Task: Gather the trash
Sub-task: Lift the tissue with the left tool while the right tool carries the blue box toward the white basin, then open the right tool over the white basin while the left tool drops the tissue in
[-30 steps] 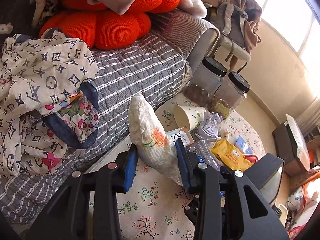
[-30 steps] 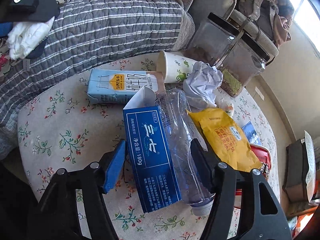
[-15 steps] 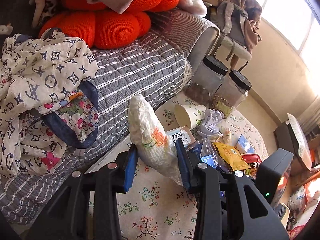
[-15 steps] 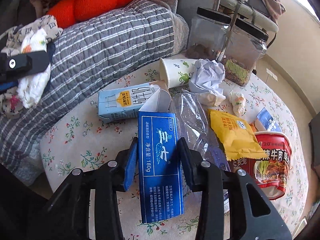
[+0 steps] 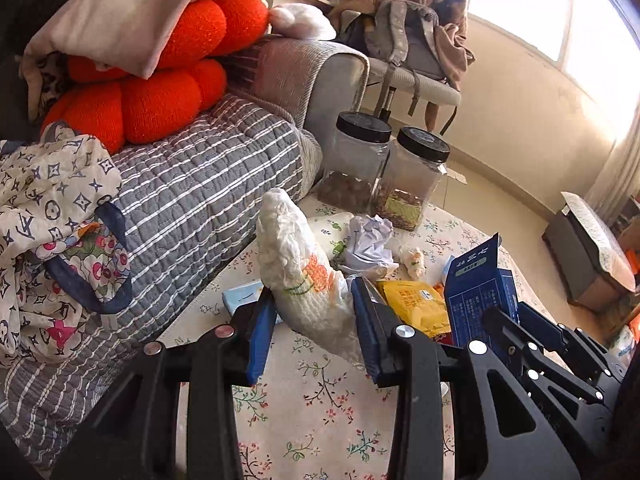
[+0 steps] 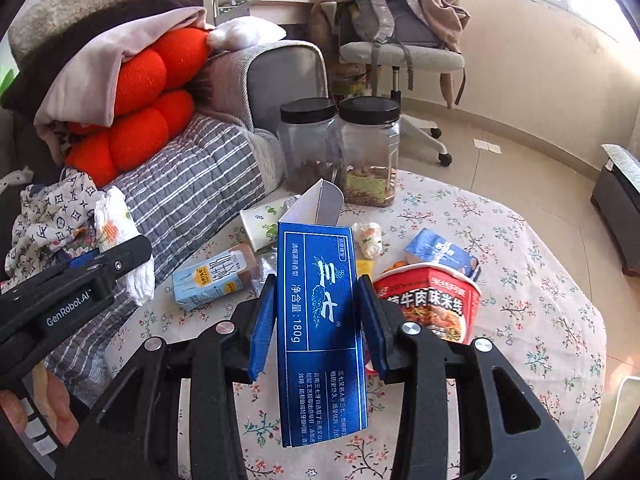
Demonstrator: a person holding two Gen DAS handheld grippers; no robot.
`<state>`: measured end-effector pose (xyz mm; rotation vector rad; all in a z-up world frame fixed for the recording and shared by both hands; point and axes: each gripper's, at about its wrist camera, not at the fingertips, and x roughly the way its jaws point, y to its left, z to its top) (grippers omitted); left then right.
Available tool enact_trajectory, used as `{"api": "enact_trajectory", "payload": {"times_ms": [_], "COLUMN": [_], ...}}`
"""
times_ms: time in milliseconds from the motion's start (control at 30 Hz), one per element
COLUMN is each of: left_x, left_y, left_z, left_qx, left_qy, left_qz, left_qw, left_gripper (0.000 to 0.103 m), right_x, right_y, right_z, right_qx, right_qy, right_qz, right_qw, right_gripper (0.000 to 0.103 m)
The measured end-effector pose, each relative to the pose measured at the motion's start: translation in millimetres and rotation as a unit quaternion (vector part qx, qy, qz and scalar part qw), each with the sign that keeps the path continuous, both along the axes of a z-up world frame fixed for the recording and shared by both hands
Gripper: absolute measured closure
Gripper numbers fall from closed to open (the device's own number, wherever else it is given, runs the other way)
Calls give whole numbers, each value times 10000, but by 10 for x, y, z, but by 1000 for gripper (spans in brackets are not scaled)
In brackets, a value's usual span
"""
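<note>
Lifted off the bench now, the blue box (image 6: pixel 320 320) stands upright, pinched in the right gripper (image 6: pixel 318 324) jaws. From the left view, the left gripper (image 5: pixel 316 320) jaws squeeze a white wrapper (image 5: pixel 304 276), beside the floral bag (image 5: pixel 60 232).

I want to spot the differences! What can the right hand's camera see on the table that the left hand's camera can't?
Only the right wrist view shows the red noodle cup and the small blue-and-white carton.

Only the left wrist view shows the crumpled white paper and the yellow packet clearly.

Both show the blue box pinched in the right gripper, the white wrapper in the left gripper, and the two black-lidded jars.
</note>
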<state>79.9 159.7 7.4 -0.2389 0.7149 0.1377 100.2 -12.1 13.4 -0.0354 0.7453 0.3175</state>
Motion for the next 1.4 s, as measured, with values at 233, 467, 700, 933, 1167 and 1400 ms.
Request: {"api": "enact_trajectory", "payload": {"times_ms": [233,467,700,933,1167,1400], "left_x": [33,-17,-76,-105,-143,-166], "left_y": [-611,-1223,-1826,-2513,-3242,-3969], "left_z": [113,250,335,398,368,235], "left_qx": [159,362,367,363,499,493], "left_qy": [-240,-457,-508,-501,-435,-193], "left_qz": [-589,-1172,-1682,-2327,-2962,-3581], "left_qw": [9978,9914,9838,9706,9528,9322], "left_gripper": [66,65,65,65,65,65], "right_x": [-187,-376,-543,-719,-867,-954], "right_y": [-530,-1123,-1770,-2538,-3300,-4170], "right_z": [160,351,489,510,312,-180], "right_qx": [26,18,-72,-251,-665,-565], "right_qy": [-422,-762,-983,-1009,-639,415], "right_qz": [-746,-1309,-1985,-2731,-3459,-4114], "right_qw": [9963,9885,9751,9564,9337,9088], "right_gripper": [65,65,65,64,64,62]}}
